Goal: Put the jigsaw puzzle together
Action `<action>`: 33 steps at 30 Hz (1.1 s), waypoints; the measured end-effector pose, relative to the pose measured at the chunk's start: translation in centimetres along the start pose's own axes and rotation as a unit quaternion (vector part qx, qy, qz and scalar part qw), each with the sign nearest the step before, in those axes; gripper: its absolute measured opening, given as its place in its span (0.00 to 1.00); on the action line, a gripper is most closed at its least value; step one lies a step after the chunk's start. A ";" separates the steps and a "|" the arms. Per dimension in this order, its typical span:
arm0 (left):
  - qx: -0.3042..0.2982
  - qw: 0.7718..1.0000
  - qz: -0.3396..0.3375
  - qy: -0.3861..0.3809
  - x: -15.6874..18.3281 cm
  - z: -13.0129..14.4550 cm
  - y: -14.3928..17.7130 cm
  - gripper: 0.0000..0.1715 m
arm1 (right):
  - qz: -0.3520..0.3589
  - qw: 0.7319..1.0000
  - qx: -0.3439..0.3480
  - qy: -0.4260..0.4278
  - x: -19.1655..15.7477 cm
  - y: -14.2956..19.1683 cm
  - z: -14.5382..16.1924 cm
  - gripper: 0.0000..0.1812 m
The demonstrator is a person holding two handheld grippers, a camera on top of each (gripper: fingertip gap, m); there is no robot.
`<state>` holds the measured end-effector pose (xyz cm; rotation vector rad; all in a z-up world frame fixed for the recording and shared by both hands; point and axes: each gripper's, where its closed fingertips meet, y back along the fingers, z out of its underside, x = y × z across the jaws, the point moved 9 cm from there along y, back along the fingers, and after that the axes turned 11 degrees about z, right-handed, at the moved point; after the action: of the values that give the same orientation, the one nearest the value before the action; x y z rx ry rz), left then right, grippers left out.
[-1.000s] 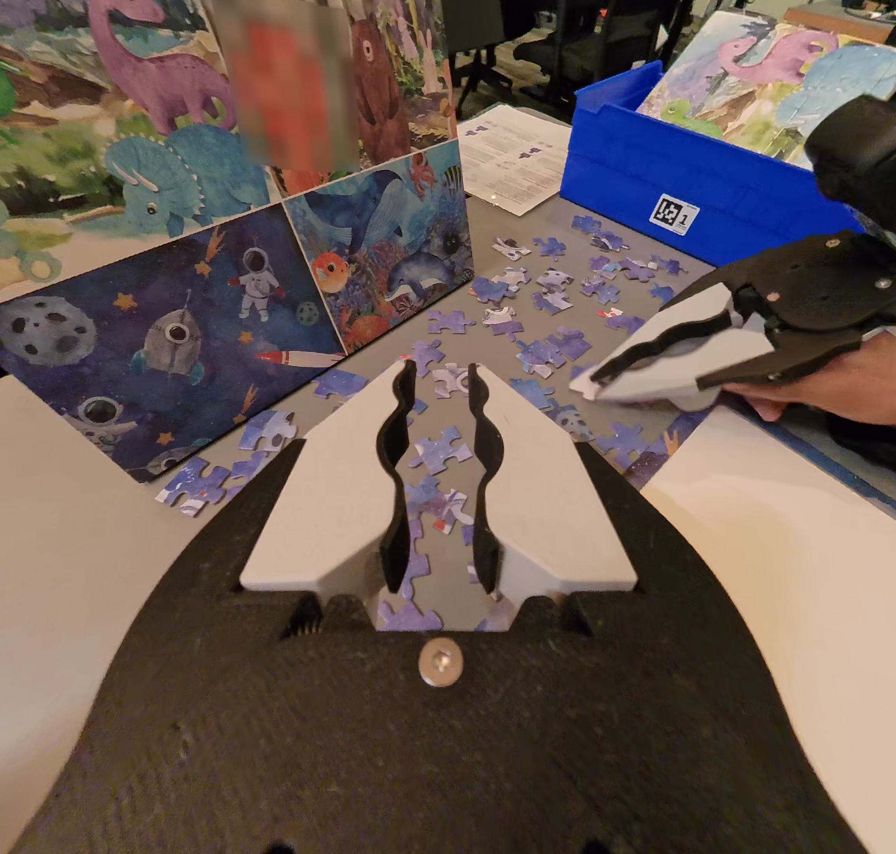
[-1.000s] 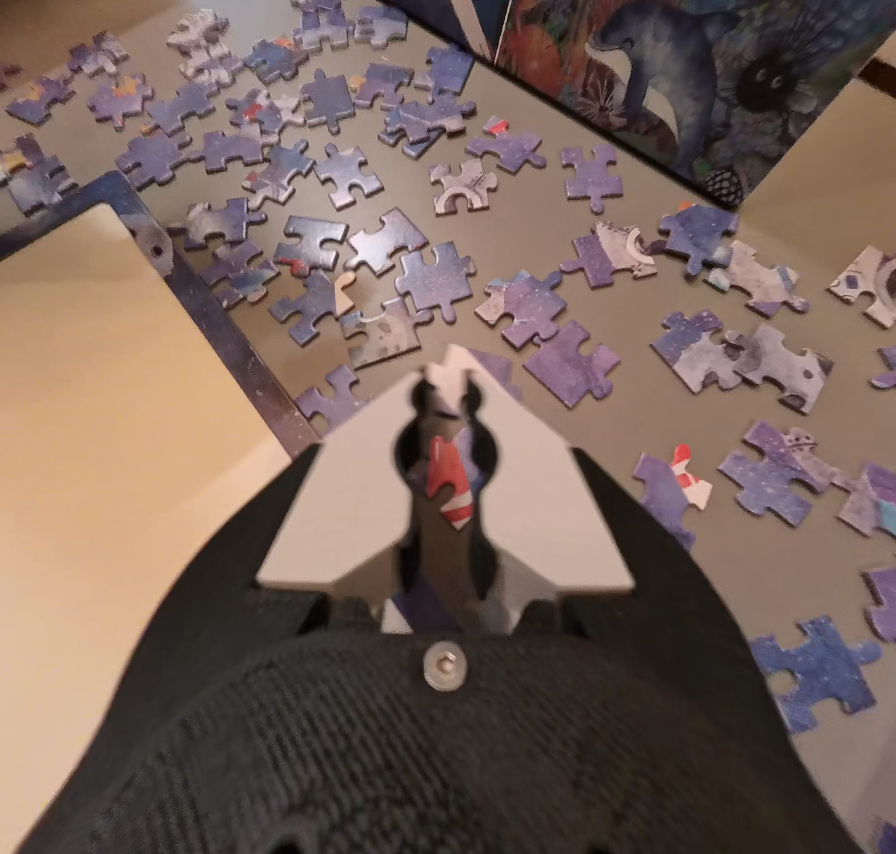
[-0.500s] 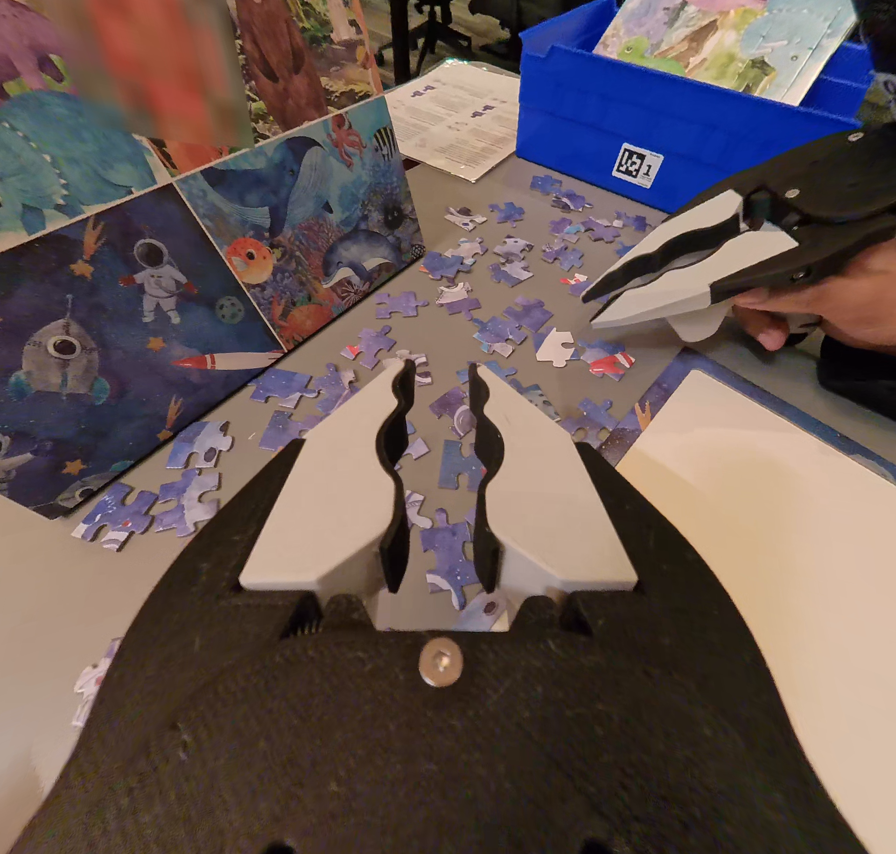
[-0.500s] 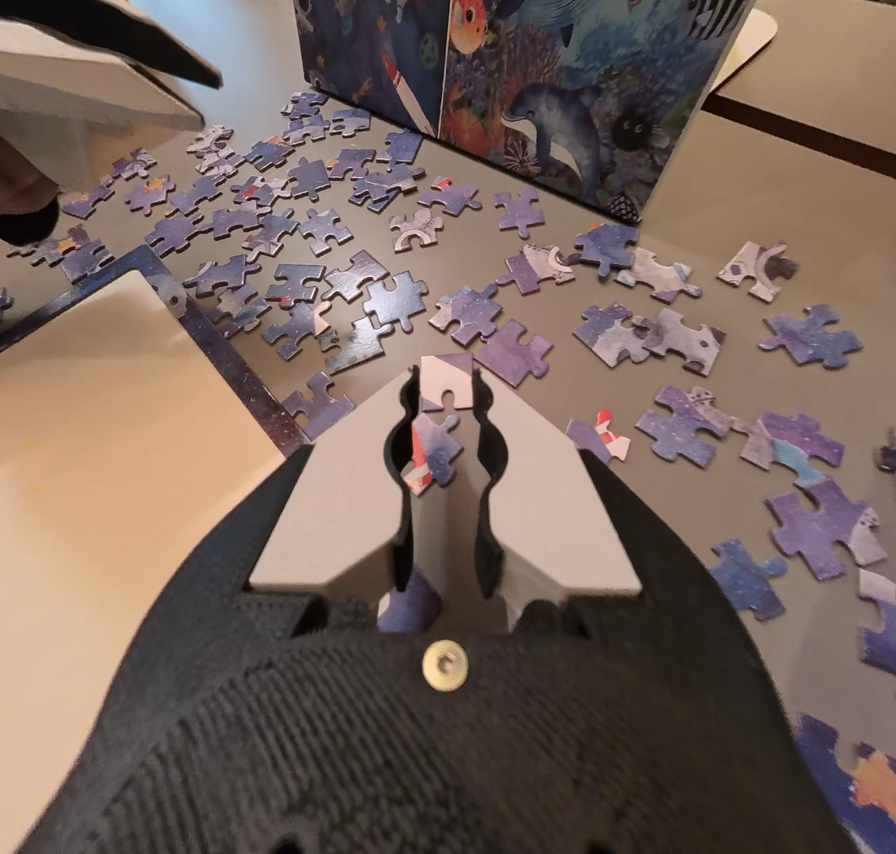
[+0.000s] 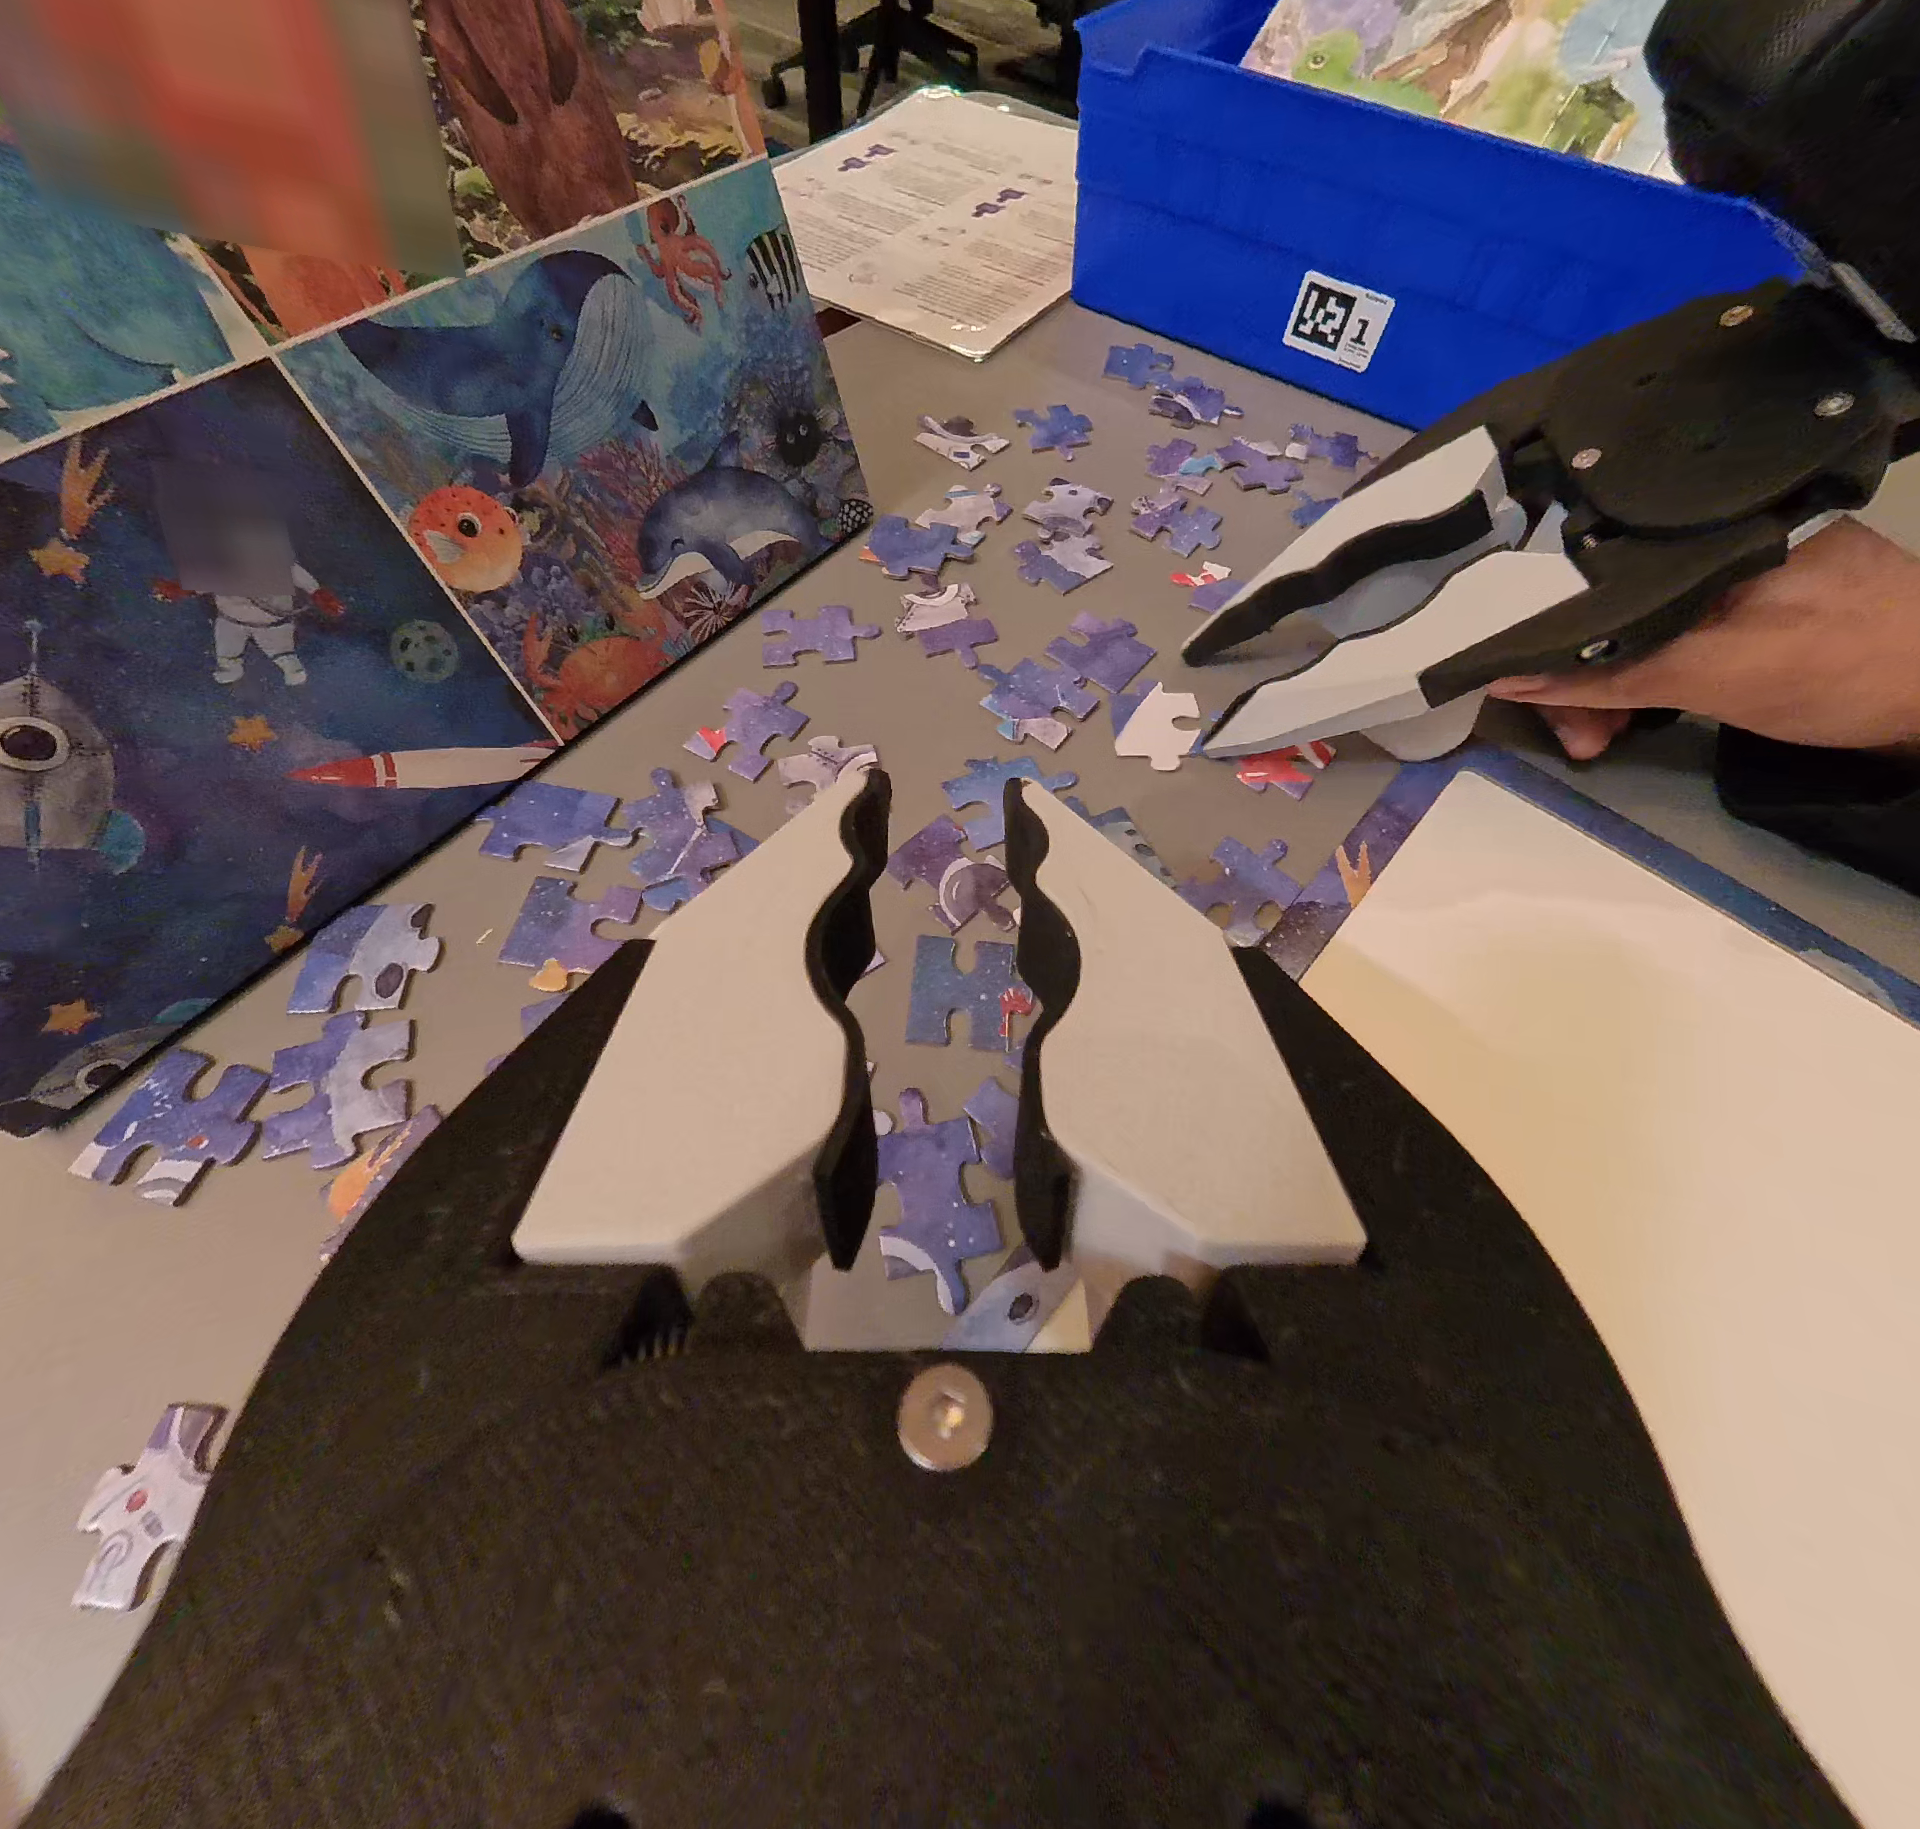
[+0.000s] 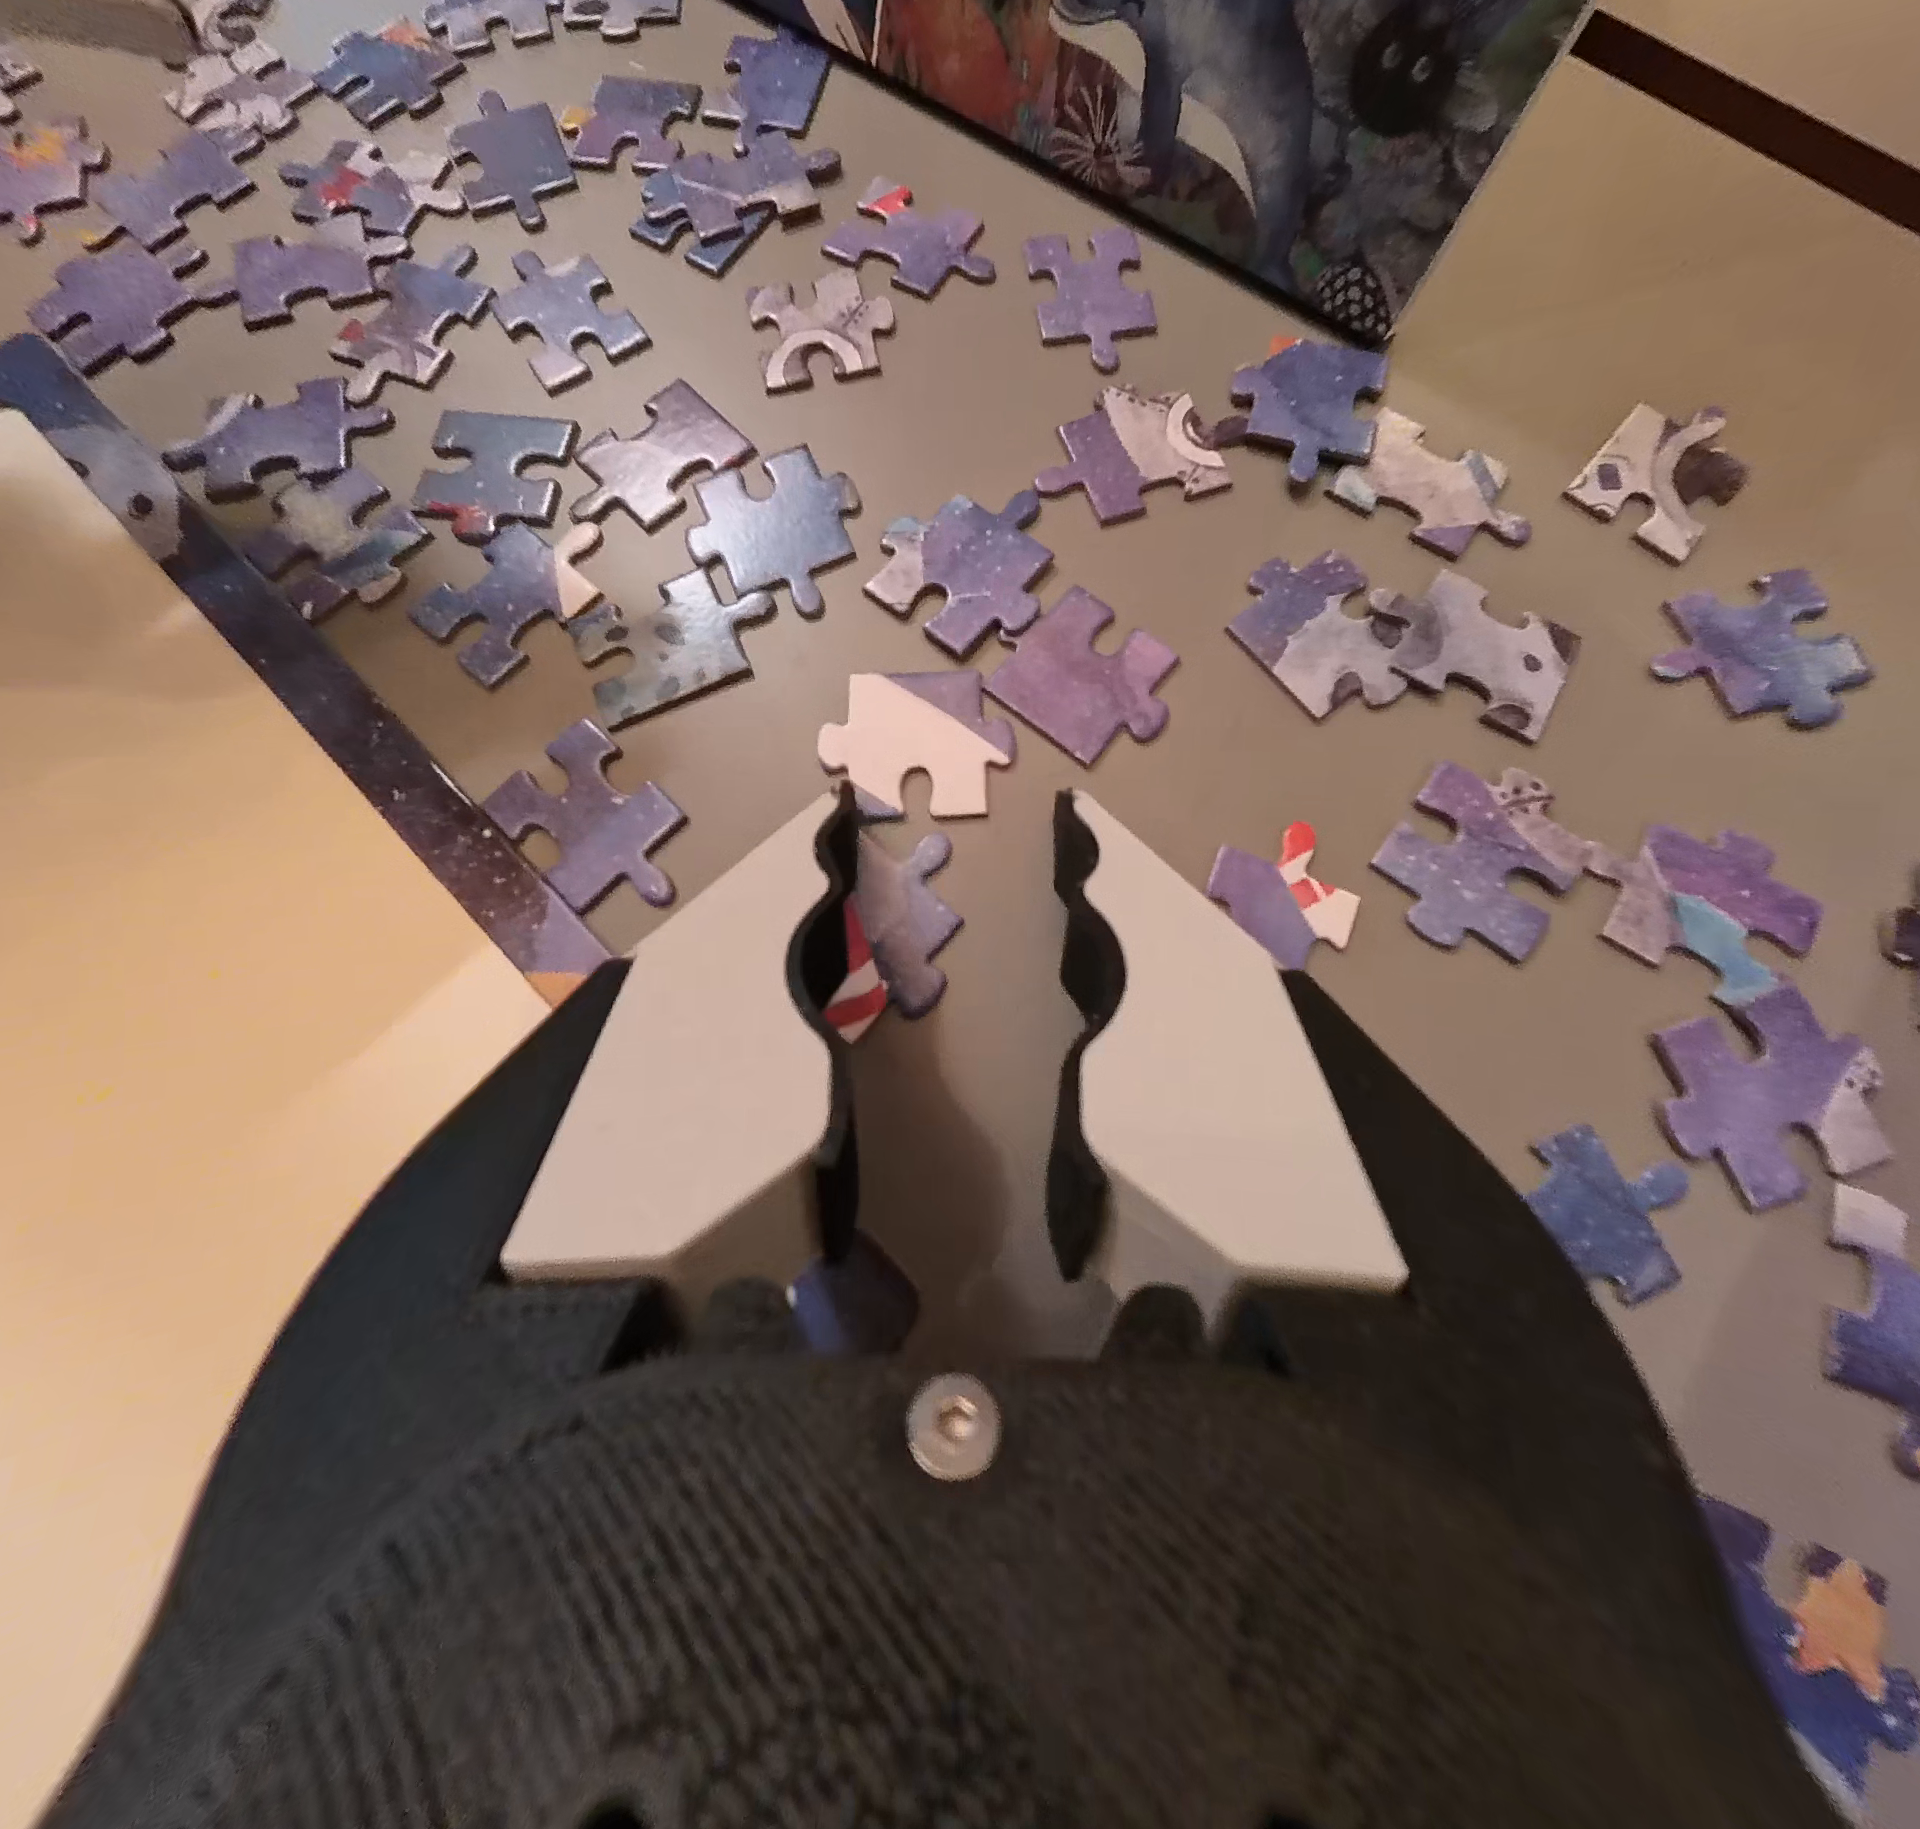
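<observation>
Right tongs (image 6: 951,813) spread, tips low over the grey surface (image 6: 1195,491) beside a white-and-purple puzzle piece (image 6: 914,740); left tongs (image 5: 945,803) spread, empty. Closing carelessly could nudge neighbouring pieces (they lie crowded) or pinch two.

gripper fingers (image 5: 717,1052): I see smooth matt grey plastic with black wavy rubbery pads
gripper body (image 5: 935,1623): rough, grainy black print, 1 shiny metal screw
puzzle pieces (image 6: 774,522): thin card, slightly glossy print
table (image 6: 1195,429): matt grey
blue bin (image 5: 1299,190): I read it as smooth plastic
sheet (image 5: 935,210): paper in a glossy sleeve
</observation>
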<state>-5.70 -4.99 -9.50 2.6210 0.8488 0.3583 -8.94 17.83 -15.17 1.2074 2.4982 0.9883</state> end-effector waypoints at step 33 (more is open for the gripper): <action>-0.018 1.000 0.020 -0.012 1.0 0.6 -1.4 0.13 | -0.017 0.998 0.060 -0.002 -0.8 1.7 -1.3 0.08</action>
<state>-5.37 -3.52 -10.51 2.6065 0.7768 0.3476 -7.93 17.42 -13.19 1.1930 2.5995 0.8371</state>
